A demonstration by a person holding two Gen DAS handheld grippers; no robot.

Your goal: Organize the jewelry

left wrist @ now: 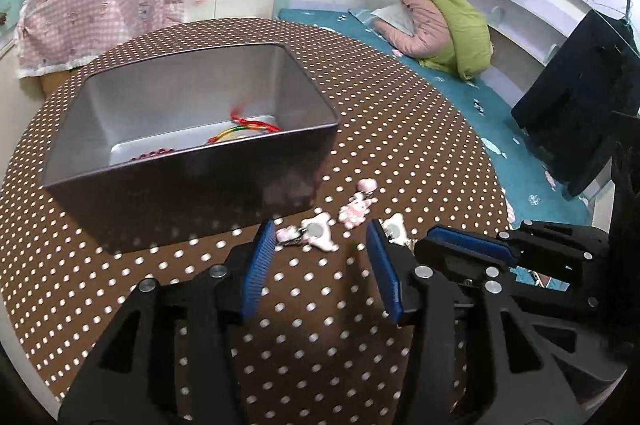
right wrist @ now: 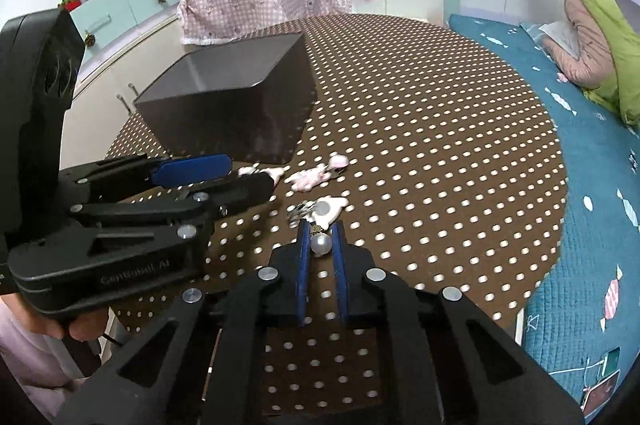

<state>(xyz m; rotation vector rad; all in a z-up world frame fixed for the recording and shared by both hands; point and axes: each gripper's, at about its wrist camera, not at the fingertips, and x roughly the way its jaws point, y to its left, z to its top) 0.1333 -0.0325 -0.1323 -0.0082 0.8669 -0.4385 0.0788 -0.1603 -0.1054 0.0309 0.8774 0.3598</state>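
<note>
While the right tool (right wrist: pixel 322 245) pinches a pearl bead (right wrist: pixel 320 244) between its blue pads, the piece hangs just clear of the polka-dot tabletop (right wrist: pixel 440 153), its small gold cap pointing toward a pink-and-white charm (right wrist: pixel 327 210) lying right in front of it. Whether the bead is joined to that charm cannot be told. The pads sit narrow and parallel, a grip suited to a small round thing that would roll if nudged.

The left tool (left wrist: pixel 322 239) stands spread wide over another pink charm (left wrist: pixel 318 231) at the foot of the grey tin box (left wrist: pixel 192 161), holding nothing. That placement looks like a readiness to take the next loose piece, near the container so the carry is short.

A bunny charm (left wrist: pixel 354 211) and a small pink piece (left wrist: pixel 367 185) lie just beyond, close to the box corner. Inside the box a rainbow cord bracelet (left wrist: pixel 240 133) and a red bead string (left wrist: pixel 154 154) rest on the floor, so the sorting seems partly done, with the charms and the pearl left to go in.
</note>
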